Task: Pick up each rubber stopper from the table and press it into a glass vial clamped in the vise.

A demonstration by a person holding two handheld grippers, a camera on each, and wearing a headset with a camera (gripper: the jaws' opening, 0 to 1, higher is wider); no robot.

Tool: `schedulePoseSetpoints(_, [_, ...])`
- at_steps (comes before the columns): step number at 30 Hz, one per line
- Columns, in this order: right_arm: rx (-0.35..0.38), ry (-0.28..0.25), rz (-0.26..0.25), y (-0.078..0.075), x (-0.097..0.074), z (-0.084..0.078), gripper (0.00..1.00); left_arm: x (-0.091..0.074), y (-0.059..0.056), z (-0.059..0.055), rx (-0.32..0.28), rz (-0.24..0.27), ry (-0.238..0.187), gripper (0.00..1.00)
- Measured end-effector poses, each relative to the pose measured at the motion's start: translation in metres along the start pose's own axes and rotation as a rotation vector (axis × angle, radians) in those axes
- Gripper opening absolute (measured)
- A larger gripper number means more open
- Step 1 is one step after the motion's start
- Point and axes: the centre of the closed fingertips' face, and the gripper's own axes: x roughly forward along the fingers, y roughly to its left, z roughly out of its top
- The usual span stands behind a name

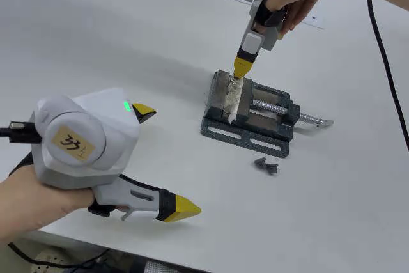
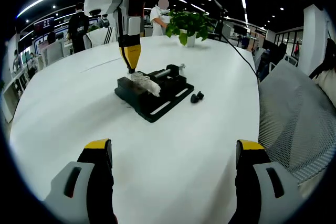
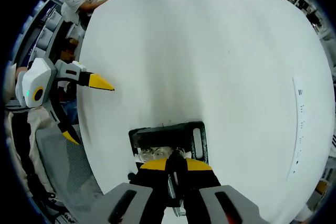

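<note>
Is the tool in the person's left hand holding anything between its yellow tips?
No: the left gripper has its two yellow tips spread wide apart, with nothing between them.

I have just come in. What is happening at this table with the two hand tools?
A person is working with two hand-held grippers at a white table. The right gripper, jaws closed, points down onto the glass vials clamped in the black vise. Whether a stopper sits between its tips is too small to tell. The left gripper hangs open above the table, well apart from the vise. Two dark rubber stoppers lie on the table beside the vise base.
</note>
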Motion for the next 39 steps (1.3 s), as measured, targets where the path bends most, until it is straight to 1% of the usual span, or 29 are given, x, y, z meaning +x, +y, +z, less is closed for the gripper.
schedulePoseSetpoints(1, [0.006, -0.001, 0.0, 0.001, -0.001, -0.002, 0.05, 0.0, 0.0, 0.0, -0.001, 0.001, -0.001, 0.98])
schedulePoseSetpoints(3, [-0.006, -0.014, 0.002, 0.001, -0.002, -0.002, 0.05, -0.001, 0.0, 0.001, -0.004, 0.003, -0.004, 0.98])
schedulePoseSetpoints(7, [-0.047, -0.033, 0.003, -0.001, -0.002, -0.001, 0.06, -0.002, 0.0, 0.0, -0.006, 0.006, -0.001, 0.98])
schedulePoseSetpoints(8, [-0.044, -0.033, 0.003, -0.002, -0.001, -0.001, 0.06, -0.002, 0.0, 0.0, -0.006, 0.007, 0.0, 0.98])
schedulePoseSetpoints(9, [-0.067, -0.037, 0.001, -0.002, -0.002, -0.001, 0.06, -0.002, 0.0, 0.0, -0.007, 0.006, 0.0, 0.98])
schedulePoseSetpoints(11, [-0.059, -0.036, -0.001, -0.003, -0.002, -0.001, 0.06, -0.002, 0.0, 0.0, -0.008, 0.008, 0.0, 0.98])
schedulePoseSetpoints(20, [-0.098, -0.046, -0.007, -0.007, -0.002, -0.001, 0.07, -0.002, 0.0, 0.001, -0.011, 0.008, 0.001, 0.98])
schedulePoseSetpoints(22, [-0.104, -0.051, 0.001, -0.005, -0.001, -0.001, 0.1, -0.002, 0.0, 0.001, -0.011, 0.007, 0.001, 0.98])
schedulePoseSetpoints(24, [-0.109, -0.054, 0.013, -0.004, 0.001, -0.001, 0.16, -0.001, 0.0, 0.001, -0.01, 0.006, 0.002, 0.98])
schedulePoseSetpoints(25, [-0.119, -0.053, 0.004, -0.004, 0.002, -0.002, 0.18, -0.001, 0.001, 0.001, -0.01, 0.005, 0.002, 0.98])
schedulePoseSetpoints(28, [-0.132, -0.054, -0.001, -0.002, 0.0, -0.005, 0.19, -0.001, 0.001, 0.001, -0.012, 0.006, 0.001, 0.98])
schedulePoseSetpoints(30, [-0.14, -0.072, -0.011, -0.007, -0.003, -0.002, 0.22, -0.002, 0.001, 0.002, -0.011, 0.008, 0.001, 0.98])
schedulePoseSetpoints(32, [-0.136, -0.084, -0.013, -0.008, -0.005, -0.005, 0.2, -0.002, 0.001, 0.002, -0.011, 0.008, -0.001, 0.98])
schedulePoseSetpoints(35, [-0.141, -0.129, -0.015, -0.012, -0.009, -0.005, 0.18, -0.002, 0.003, 0.003, -0.011, 0.01, -0.003, 0.98])
schedulePoseSetpoints(36, [-0.132, -0.132, -0.017, -0.013, -0.01, -0.006, 0.16, -0.002, 0.003, 0.004, -0.012, 0.01, -0.003, 0.98])
schedulePoseSetpoints(37, [-0.143, -0.16, -0.023, -0.011, -0.013, -0.006, 0.13, -0.002, 0.003, 0.004, -0.012, 0.011, -0.005, 0.98])
schedulePoseSetpoints(39, [-0.129, -0.201, -0.026, -0.01, -0.017, -0.004, 0.09, -0.001, 0.003, 0.005, -0.012, 0.01, -0.005, 0.98])
